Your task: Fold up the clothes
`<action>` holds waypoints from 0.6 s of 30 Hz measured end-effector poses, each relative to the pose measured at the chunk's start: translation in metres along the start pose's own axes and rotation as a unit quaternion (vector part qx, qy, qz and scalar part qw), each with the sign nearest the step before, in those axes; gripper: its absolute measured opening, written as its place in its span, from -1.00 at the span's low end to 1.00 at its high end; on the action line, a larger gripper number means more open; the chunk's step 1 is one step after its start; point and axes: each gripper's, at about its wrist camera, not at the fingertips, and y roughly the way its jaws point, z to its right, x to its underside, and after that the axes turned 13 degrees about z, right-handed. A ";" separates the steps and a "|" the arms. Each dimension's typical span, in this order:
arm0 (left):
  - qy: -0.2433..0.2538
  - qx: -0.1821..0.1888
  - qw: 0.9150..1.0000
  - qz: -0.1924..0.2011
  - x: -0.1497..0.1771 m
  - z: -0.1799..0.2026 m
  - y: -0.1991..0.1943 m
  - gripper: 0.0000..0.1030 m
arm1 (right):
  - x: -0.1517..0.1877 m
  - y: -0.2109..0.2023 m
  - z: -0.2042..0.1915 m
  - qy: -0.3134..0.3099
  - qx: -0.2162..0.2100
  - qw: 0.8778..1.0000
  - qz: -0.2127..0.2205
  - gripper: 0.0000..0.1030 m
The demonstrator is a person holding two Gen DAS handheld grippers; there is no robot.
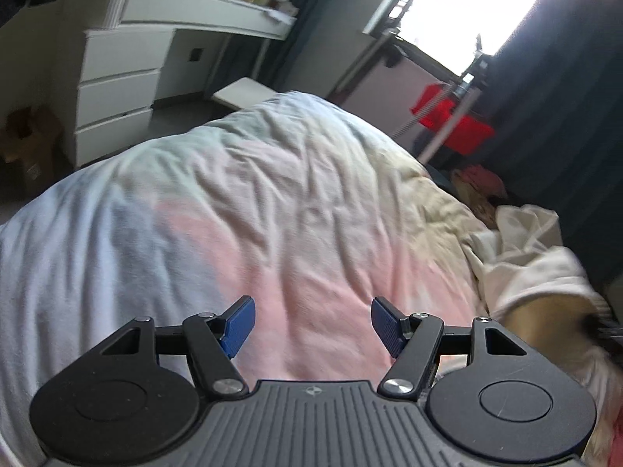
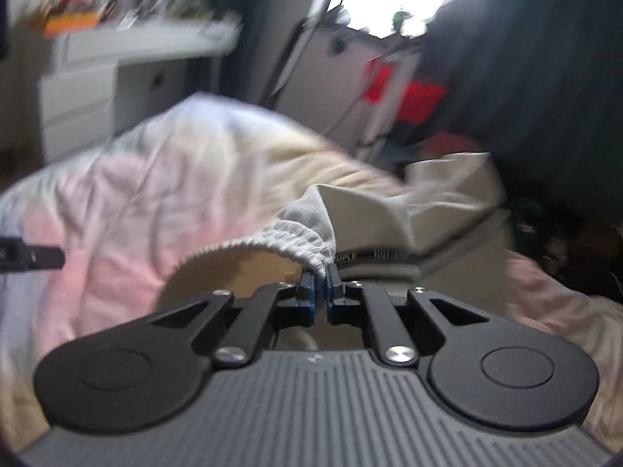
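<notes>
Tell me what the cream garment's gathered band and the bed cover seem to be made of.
Gathered band: looks like ribbed, elasticated knit, matte; fine ridges and puckered gathers show where the right tongs pinch it. Bed cover: seems a soft woven cotton-like fabric, matte, pastel pink fading to white and yellow; many small crumpled creases suggest thin cloth. Blur leaves the exact fibre open.

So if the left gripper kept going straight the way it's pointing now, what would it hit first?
Most likely the rumpled pink-and-white duvet: the open left gripper angles down at it with nothing between. The cream garment lies off to the right, out of that line. Depth is hard to judge.
</notes>
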 end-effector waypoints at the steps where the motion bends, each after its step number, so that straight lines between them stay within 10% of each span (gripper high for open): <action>1: 0.005 0.009 1.000 -0.003 0.002 0.004 -0.003 0.32 | 0.003 -0.016 0.017 0.014 0.018 1.000 0.014 -0.84; 7: 0.034 0.066 0.997 -0.028 0.014 0.024 -0.026 0.34 | 0.061 -0.091 0.110 0.149 0.089 0.985 0.006 -0.83; 14: 0.027 0.115 0.987 -0.110 0.034 0.033 -0.026 0.35 | 0.173 -0.133 0.170 0.359 0.090 0.923 -0.108 -0.77; 18: 0.090 0.146 0.973 -0.152 0.051 0.049 -0.031 0.37 | 0.179 -0.149 0.172 0.413 0.073 0.906 -0.065 -0.63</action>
